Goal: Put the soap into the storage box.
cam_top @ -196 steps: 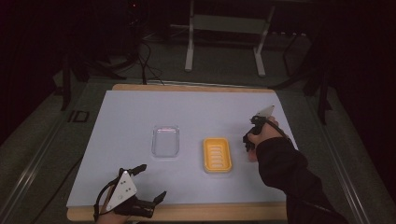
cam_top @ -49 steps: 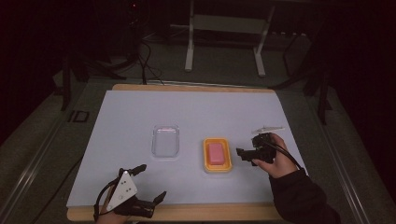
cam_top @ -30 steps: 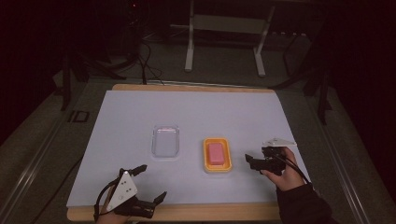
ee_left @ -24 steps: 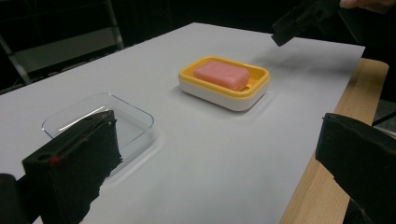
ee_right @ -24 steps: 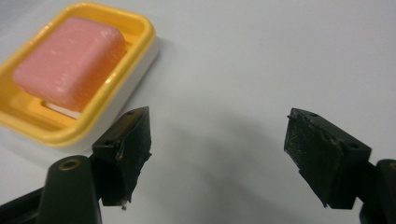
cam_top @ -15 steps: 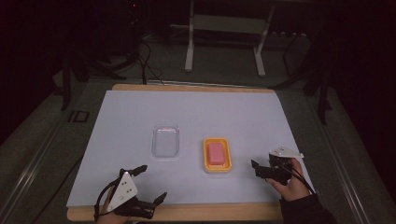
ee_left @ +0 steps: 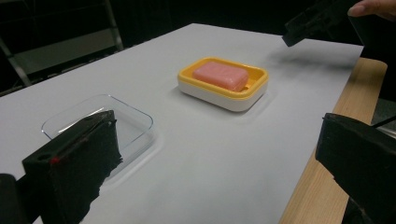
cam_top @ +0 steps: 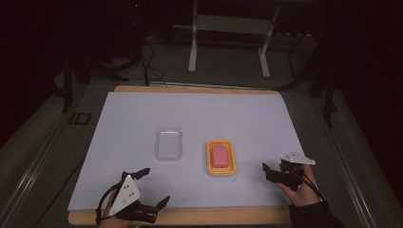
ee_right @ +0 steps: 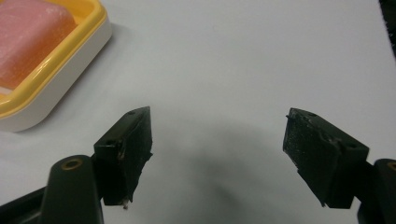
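A: From the high view, where is the soap [cam_top: 220, 156]?

B: It lies in the yellow dish [cam_top: 209, 158], near the middle of the white sheet [cam_top: 199, 114]. Take the dish as the landmark: the clear tray [cam_top: 168, 143] sits just to its left, apart from it, with nothing in it.

A: And the two tongs?

B: The right gripper [cam_top: 267, 172] is to the right of the dish, low over the sheet near the front edge, with its jaws pointing toward the dish. They stand spread with nothing between them; they have just been closing a little. The left gripper [cam_top: 154, 187] is to the front left of the dish, at the wooden table edge [cam_top: 190, 216], its jaws wide apart and holding nothing.

A: What does the left gripper view give?

B: Its own two jaws rise at the bottom corners, far apart. Beyond them the dish [ee_left: 254, 86] holds the pink soap [ee_left: 220, 75]. The clear tray [ee_left: 135, 114] lies nearer than the dish, partly behind the left-hand jaw. Past the dish, the tip of the right gripper [ee_left: 303, 25] hangs above the sheet [ee_left: 201, 154], with a fingertip showing beside it.

A: And the right gripper view?

B: Its jaws stand open over bare sheet [ee_right: 243, 56], pinching nothing. The dish [ee_right: 70, 51] is at the upper left, a corner of the soap [ee_right: 32, 37] inside it, well clear of the jaws.
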`<state>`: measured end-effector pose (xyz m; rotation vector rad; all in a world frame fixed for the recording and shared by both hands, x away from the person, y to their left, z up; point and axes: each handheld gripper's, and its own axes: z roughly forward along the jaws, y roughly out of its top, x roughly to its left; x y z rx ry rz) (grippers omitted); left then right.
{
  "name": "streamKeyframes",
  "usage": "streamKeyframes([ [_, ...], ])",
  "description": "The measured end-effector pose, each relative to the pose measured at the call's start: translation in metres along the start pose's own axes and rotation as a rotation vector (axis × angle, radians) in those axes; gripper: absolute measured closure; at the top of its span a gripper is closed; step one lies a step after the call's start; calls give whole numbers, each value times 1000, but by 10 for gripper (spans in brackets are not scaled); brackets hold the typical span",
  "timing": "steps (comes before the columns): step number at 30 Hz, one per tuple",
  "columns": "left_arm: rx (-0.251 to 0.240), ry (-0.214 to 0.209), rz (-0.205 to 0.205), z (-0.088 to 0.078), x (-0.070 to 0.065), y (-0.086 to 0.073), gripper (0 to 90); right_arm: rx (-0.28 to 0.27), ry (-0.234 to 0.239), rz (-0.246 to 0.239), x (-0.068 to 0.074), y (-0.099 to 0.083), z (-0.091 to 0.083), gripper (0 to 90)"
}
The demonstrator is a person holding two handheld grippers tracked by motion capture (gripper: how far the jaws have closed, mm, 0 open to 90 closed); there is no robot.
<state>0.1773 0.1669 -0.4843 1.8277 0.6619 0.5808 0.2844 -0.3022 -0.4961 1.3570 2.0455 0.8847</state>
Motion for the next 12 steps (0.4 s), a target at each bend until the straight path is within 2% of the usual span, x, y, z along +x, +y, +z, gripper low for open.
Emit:
streamKeyframes([
  [3, 2, -1, 5, 0, 0, 0, 3, -3, -13, 1, -2, 0, 0, 232],
  [12, 4, -2, 6, 1, 0, 0, 3, 5, -12, 8, -5, -1, 2, 232],
])
